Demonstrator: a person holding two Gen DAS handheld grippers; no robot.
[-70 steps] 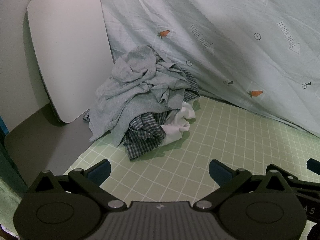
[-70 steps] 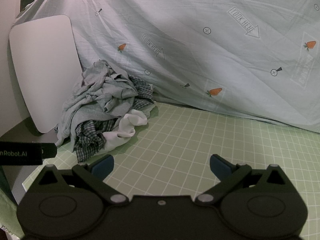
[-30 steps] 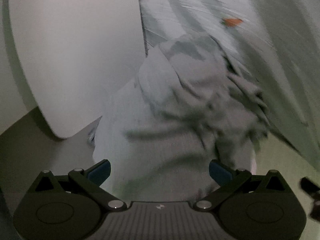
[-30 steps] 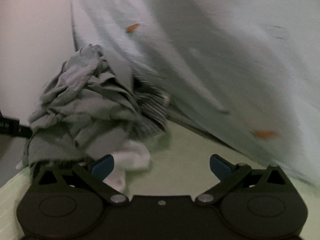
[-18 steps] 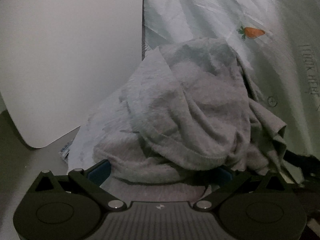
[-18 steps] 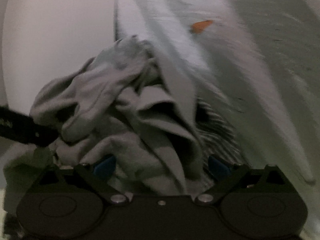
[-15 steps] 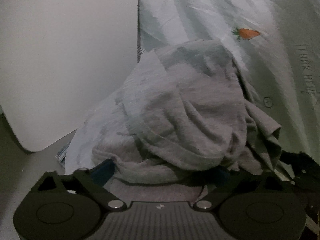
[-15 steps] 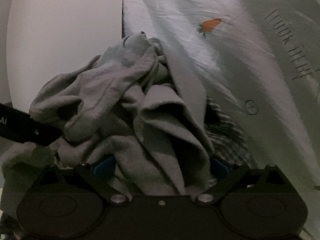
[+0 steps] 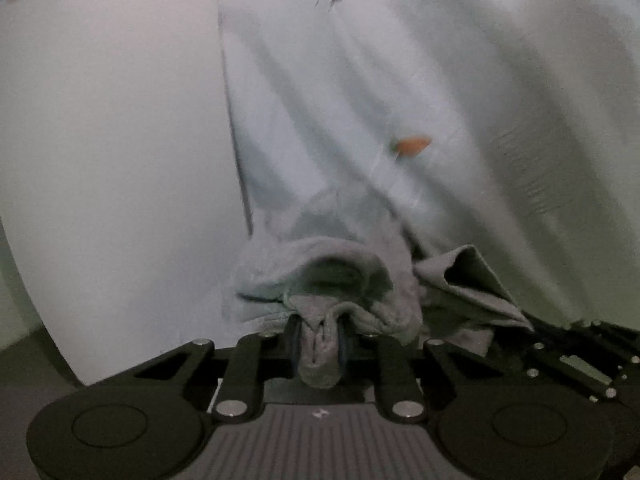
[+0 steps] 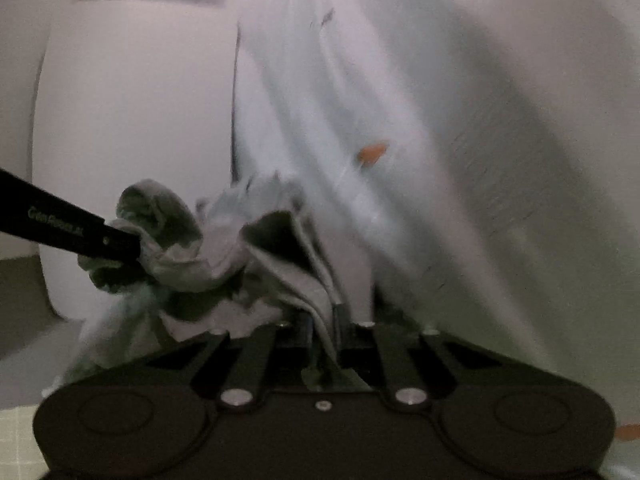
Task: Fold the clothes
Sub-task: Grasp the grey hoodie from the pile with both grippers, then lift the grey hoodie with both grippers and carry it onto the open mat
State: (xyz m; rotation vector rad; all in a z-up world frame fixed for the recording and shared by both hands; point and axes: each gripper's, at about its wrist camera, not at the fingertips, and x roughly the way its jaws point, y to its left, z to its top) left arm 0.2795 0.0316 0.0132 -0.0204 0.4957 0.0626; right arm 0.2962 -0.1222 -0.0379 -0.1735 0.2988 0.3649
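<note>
A grey garment (image 9: 340, 276) is bunched up right in front of the left wrist camera. My left gripper (image 9: 319, 336) has its jaws closing, and a thick fold of that grey cloth is pinched between the pads. In the right wrist view the same grey garment (image 10: 208, 256) hangs in crumpled folds. My right gripper (image 10: 324, 328) is closing on a thin edge of it, gripped between the pads. The left gripper's black finger (image 10: 72, 228) reaches in from the left into the cloth. The rest of the clothes pile is hidden below.
A white rounded board (image 9: 112, 160) leans upright at the left, close behind the garment. A pale blue sheet with carrot prints (image 9: 440, 100) hangs as a backdrop. A corner of the green grid mat (image 10: 16, 428) shows at the bottom left. The right gripper's black body (image 9: 580, 352) sits just right of the left one.
Both grippers went from open over the pile to closed on the grey garment. Both have risen with it, so the pile has dropped out of view. The frames are motion-blurred.
</note>
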